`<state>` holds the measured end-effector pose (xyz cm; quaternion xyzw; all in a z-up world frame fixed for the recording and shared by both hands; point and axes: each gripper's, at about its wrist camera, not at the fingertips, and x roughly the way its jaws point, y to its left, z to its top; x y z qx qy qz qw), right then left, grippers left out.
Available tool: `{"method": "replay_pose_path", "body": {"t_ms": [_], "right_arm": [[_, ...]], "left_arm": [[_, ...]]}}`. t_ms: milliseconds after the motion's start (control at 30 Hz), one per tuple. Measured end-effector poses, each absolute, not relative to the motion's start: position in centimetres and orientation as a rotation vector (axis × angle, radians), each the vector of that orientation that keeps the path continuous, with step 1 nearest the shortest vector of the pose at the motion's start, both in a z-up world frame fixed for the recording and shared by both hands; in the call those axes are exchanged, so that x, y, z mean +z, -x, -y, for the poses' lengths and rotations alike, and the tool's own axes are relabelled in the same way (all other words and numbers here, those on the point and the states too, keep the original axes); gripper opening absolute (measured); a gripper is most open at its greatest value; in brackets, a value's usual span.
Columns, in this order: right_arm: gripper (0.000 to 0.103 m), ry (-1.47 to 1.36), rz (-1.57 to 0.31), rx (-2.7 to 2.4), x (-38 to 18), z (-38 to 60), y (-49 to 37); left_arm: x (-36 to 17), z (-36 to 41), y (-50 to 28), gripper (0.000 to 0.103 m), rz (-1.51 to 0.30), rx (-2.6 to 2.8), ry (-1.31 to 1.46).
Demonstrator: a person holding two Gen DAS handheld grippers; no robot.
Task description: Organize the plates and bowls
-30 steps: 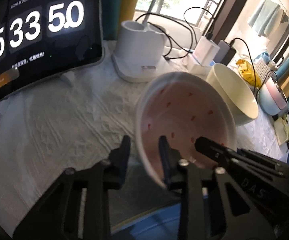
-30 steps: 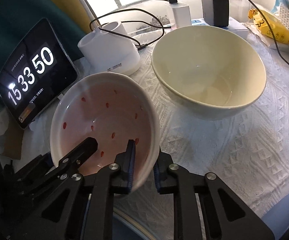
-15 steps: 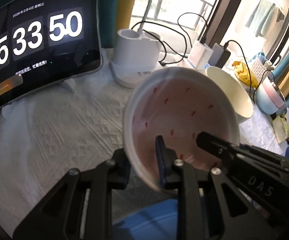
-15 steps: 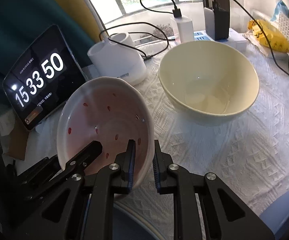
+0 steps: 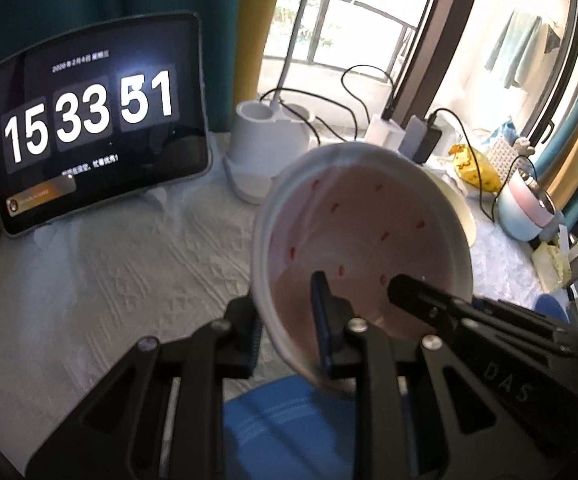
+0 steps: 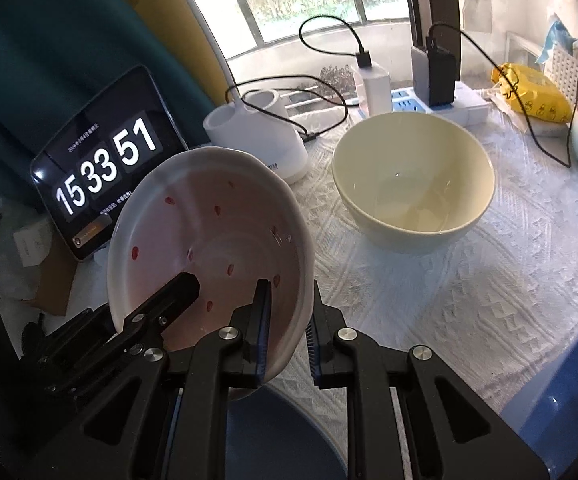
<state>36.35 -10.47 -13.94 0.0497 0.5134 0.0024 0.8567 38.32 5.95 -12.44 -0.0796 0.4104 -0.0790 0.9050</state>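
Observation:
A pink bowl with red spots [image 5: 353,240] [image 6: 213,240] hangs tilted above the white tablecloth, held from both sides. My left gripper [image 5: 285,328] is shut on its left rim, one finger inside and one outside. My right gripper [image 6: 289,332] is shut on the opposite rim the same way. Each view also shows the other gripper's finger reaching into the bowl. A larger cream bowl [image 6: 413,184] stands empty on the cloth to the right, mostly hidden behind the pink bowl in the left wrist view. A blue plate [image 6: 281,432] [image 5: 289,420] lies under the grippers.
A tablet showing a clock [image 5: 93,128] leans at the back left. A white holder [image 6: 257,136], chargers on a power strip [image 6: 437,80] and loose cables [image 6: 325,92] line the back. A yellow packet [image 6: 533,96] and a pastel pot [image 5: 525,208] sit far right.
Both grippers have risen with the pink bowl, which now hangs higher above the cloth and blue plate and tilts a little more. The cream bowl has not moved.

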Motion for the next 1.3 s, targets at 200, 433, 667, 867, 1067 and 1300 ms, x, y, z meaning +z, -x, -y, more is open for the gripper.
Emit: {"method": "replay_pose_path", "body": {"t_ms": [200, 433, 667, 867, 1067, 1300], "right_arm": [[0.017, -0.110, -1.062, 0.016, -12.8, 10.7, -35.1], [0.017, -0.115, -1.035, 0.030, -11.3, 10.9, -33.8], [0.017, -0.123, -1.013, 0.037, -10.0, 11.5, -32.7], [0.017, -0.132, -1.003, 0.038, -9.4, 12.1, -31.8], [0.017, -0.139, -0.991, 0.038, -8.7, 12.7, -31.0], [0.017, -0.147, -0.972, 0.036, -7.6, 13.7, -29.9]], "left_arm": [[-11.6, -5.9, -37.0, 0.023, -0.833, -0.162, 0.159], [-10.3, -5.3, -35.5, 0.023, -0.807, -0.159, 0.158], [-9.5, -4.4, -34.0, 0.023, -0.792, -0.163, 0.151], [-9.1, -3.7, -33.0, 0.023, -0.786, -0.167, 0.151], [-8.6, -2.8, -32.2, 0.023, -0.777, -0.177, 0.148], [-7.9, -1.5, -31.4, 0.023, -0.763, -0.190, 0.141]]}}
